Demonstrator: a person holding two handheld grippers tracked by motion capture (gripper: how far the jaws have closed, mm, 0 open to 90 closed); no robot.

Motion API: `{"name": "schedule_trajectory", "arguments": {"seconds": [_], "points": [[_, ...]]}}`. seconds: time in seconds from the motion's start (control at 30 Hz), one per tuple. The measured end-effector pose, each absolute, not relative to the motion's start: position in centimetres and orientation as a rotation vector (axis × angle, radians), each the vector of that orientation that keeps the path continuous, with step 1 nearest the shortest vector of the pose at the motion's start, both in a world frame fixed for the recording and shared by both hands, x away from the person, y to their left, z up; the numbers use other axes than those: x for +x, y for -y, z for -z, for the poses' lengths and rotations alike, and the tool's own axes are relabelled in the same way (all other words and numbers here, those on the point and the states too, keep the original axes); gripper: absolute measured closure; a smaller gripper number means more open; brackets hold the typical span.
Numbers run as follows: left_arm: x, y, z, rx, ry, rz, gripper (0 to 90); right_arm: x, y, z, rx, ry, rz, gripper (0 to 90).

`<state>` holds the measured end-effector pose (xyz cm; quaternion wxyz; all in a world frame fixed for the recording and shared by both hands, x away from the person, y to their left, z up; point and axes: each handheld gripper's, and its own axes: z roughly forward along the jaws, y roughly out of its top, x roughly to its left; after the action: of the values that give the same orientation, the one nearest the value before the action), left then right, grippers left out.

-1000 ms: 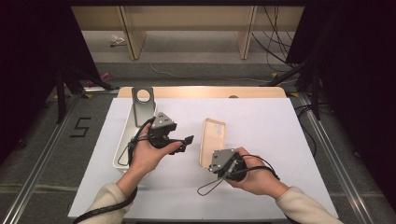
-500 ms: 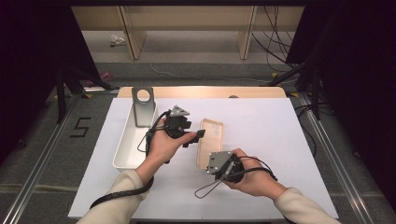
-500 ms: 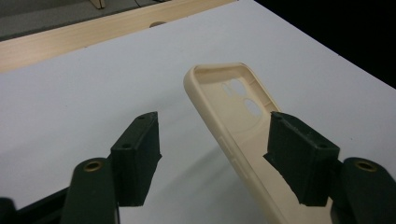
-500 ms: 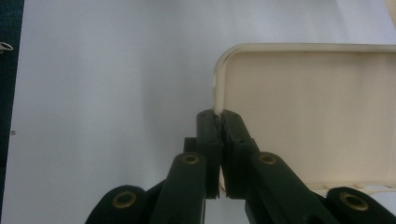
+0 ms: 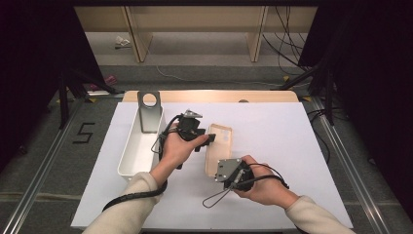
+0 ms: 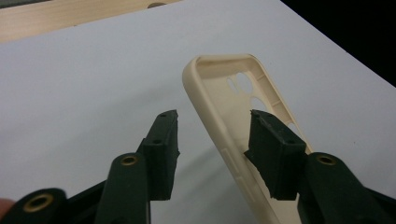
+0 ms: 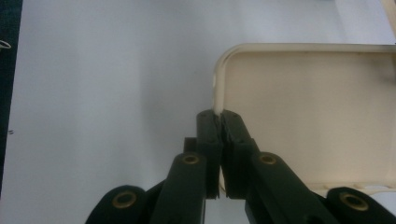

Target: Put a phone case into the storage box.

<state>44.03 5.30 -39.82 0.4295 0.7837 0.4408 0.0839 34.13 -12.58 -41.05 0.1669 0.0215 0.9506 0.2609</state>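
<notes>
1. nearest to me in the high view, my right gripper [image 5: 221, 168] sits low on the white table cover [image 5: 272, 141], held in the right hand [image 5: 260, 183], its cable looping off toward the near edge.
2. in the right gripper view its jaws are pinched tight on the side wall of the beige phone case [image 7: 308, 112], near one rounded corner; the wall shows as a thin strip between the pads.
3. the phone case [image 5: 219, 148] lies open side up in the middle of the cover, long axis running away from me, its near end at the right gripper.
4. just beyond, my left gripper [image 5: 207, 139] comes in from the case's left, carried by the left hand [image 5: 178, 148].
5. in the left gripper view its jaws have just been closing and now stand at a middling gap, straddling the case's long side wall [image 6: 219, 126]: one pad [image 6: 273, 154] inside the shell near the camera holes, the other pad [image 6: 161, 149] outside with a clear gap to the wall. i cannot tell whether the inner pad touches; there is no grip there.
6. farther left, a white oblong tray [image 5: 127, 156] rests on the cover, well apart from the case.
7. at the tray's far end stands a grey metal bracket [image 5: 148, 114] with a round hole.
8. past that runs the wooden table edge [image 5: 209, 96].
</notes>
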Motion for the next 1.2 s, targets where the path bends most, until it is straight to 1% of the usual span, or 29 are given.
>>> {"name": "schedule_trajectory", "arguments": {"seconds": [0.2, 0.53, 0.7, 0.93, 0.97, 1.03, 1.07, 1.1, 1.2], "points": [[44.0, -5.3, 40.0, 1.943, -1.113, -0.19, 65.6, 34.1, 12.4, 41.1, 0.054, -2.703, -0.74, 87.6], [43.6, -5.2, 39.3, 1.868, -1.129, -0.141, 77.0, 34.2, 12.2, 41.5, 0.049, -2.712, -0.721, 88.0], [43.4, -5.2, 39.1, 1.821, -1.143, -0.107, 82.2, 34.2, 12.1, 41.7, 0.052, -2.71, -0.706, 88.1], [43.0, -5.1, 38.8, 1.777, -1.123, -0.107, 84.2, 34.3, 12.1, 41.8, 0.07, -2.707, -0.697, 87.3], [42.9, -5.0, 38.7, 1.778, -1.114, -0.117, 84.5, 34.4, 12.1, 41.9, 0.081, -2.702, -0.7, 83.4], [42.7, -4.9, 38.5, 1.797, -1.092, -0.182, 84.8, 34.4, 12.2, 42.0, 0.098, -2.672, -0.725, 68.5], [42.7, -5.0, 38.5, 1.79, -1.09, -0.186, 84.8, 34.5, 12.3, 41.9, 0.105, -2.656, -0.74, 64.3], [42.7, -5.1, 38.5, 1.783, -1.085, -0.189, 84.8, 34.6, 12.4, 41.7, 0.106, -2.648, -0.758, 62.2], [42.7, -5.3, 38.5, 1.785, -1.063, -0.237, 84.7, 34.8, 12.9, 41.4, 0.165, -2.607, -0.804, 48.4]]}}
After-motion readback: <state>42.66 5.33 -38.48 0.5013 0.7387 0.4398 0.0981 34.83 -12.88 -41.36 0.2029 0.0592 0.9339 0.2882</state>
